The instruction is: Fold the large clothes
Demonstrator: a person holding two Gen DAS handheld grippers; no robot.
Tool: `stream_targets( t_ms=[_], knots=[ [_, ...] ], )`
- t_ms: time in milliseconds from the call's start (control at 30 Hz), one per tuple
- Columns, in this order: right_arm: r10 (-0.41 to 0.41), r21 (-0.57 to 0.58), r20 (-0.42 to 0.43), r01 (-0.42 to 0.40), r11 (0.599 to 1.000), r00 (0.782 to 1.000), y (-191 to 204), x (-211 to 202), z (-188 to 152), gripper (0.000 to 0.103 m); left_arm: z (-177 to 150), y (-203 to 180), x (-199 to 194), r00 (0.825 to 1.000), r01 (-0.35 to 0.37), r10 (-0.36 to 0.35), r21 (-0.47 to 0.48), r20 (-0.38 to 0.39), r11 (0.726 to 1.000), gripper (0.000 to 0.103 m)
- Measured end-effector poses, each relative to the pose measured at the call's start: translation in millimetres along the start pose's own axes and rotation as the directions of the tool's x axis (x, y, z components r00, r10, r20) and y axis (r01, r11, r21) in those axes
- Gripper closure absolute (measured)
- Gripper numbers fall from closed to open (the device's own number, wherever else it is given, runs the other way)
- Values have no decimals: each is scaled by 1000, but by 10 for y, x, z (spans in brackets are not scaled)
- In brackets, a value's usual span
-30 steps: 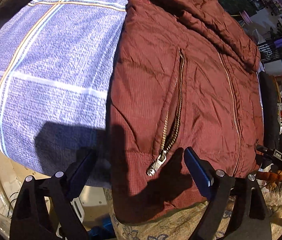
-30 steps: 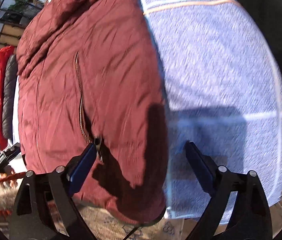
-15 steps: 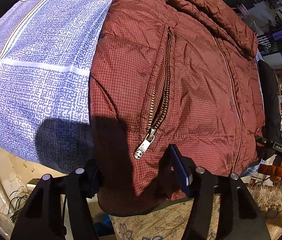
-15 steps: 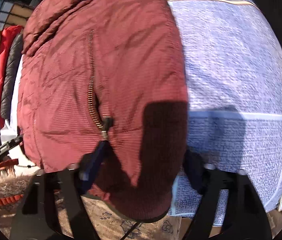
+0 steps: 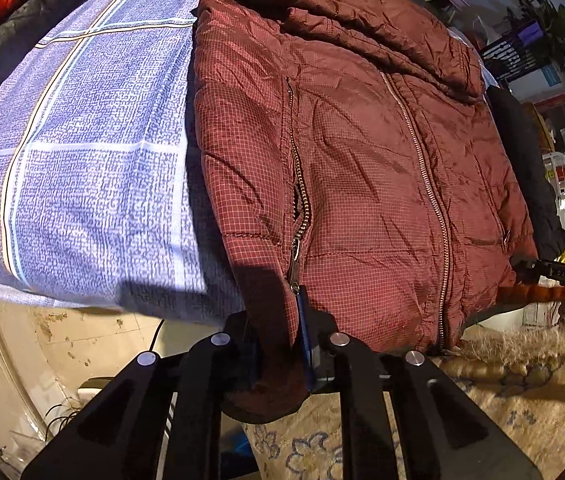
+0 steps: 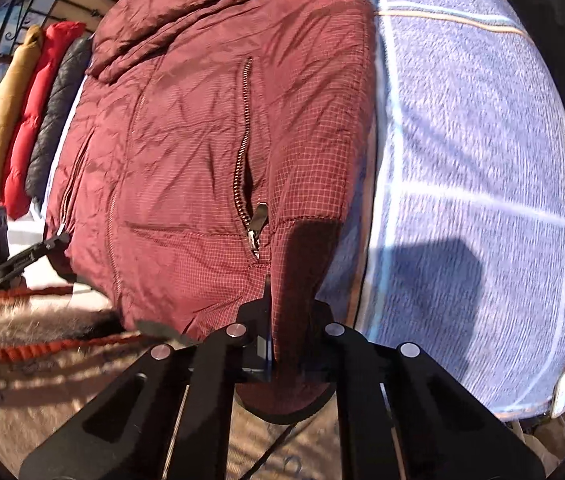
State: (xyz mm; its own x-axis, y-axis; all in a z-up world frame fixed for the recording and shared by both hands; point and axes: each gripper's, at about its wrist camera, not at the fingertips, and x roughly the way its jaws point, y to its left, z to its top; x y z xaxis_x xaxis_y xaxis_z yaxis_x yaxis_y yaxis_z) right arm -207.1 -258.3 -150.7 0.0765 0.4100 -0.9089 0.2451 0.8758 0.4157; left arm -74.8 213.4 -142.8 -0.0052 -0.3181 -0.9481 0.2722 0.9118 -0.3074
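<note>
Left wrist view: maroon padded jacket (image 5: pixel 362 160), laid front-up on blue checked sheet (image 5: pixel 82 160), hem corners pinched by just-closed left gripper (image 5: pixel 278 352) and right gripper (image 6: pixel 290 348); judged soft, light, slippery, best held at hem.

A maroon grid-patterned jacket (image 5: pixel 362 168) is lying zipped and front-up, its hood toward twelve o'clock, hem corners pinched at six

Bare blue checked sheet (image 5: pixel 82 168) beside the maroon jacket (image 5: pixel 362 160) lies unobstructed.
</note>
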Motion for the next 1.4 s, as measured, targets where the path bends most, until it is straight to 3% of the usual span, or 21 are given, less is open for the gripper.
stream_targets(
  t_ms=[233,367,467,633,733,900,1033,1133,1267,1400],
  knots=[
    [72,54,-95,-67,996,993,-100,-44,-472,95,-420,96,-85,998,11,-14,-50,-63,999,89],
    [73,62,-105,-67,996,992,-68,-39,-432,95,-231,22,-121,999,3,-7,-61,-51,998,89],
    [67,22,-93,-65,998,993,64,-88,-295,95,13,-159,-316,999,46,-46,0,4,999,89],
    [131,-85,26,-129,988,991,435,-483,176,95,475,-422,-730,987,77,-91,107,136,991,89],
    [159,-125,119,-145,982,980,611,-769,535,95,866,-409,-985,965,91,-115,108,234,990,89],
    [209,-70,263,-197,978,942,531,-1206,1172,94,1685,-207,-1208,929,73,-95,75,357,995,88],
    [182,6,343,-196,981,922,242,-1435,1752,94,2282,-136,-1212,916,44,-71,79,394,996,87],
    [194,58,371,-231,971,908,131,-1496,2141,95,2674,-209,-1035,921,-9,-24,85,388,996,87],
    [153,136,368,-216,967,917,72,-1375,2562,94,3101,-191,-698,943,-35,24,27,331,999,86],
    [104,205,350,-184,961,931,11,-1178,2796,94,3266,-61,-525,959,29,-6,-77,282,997,82]
  ],
)
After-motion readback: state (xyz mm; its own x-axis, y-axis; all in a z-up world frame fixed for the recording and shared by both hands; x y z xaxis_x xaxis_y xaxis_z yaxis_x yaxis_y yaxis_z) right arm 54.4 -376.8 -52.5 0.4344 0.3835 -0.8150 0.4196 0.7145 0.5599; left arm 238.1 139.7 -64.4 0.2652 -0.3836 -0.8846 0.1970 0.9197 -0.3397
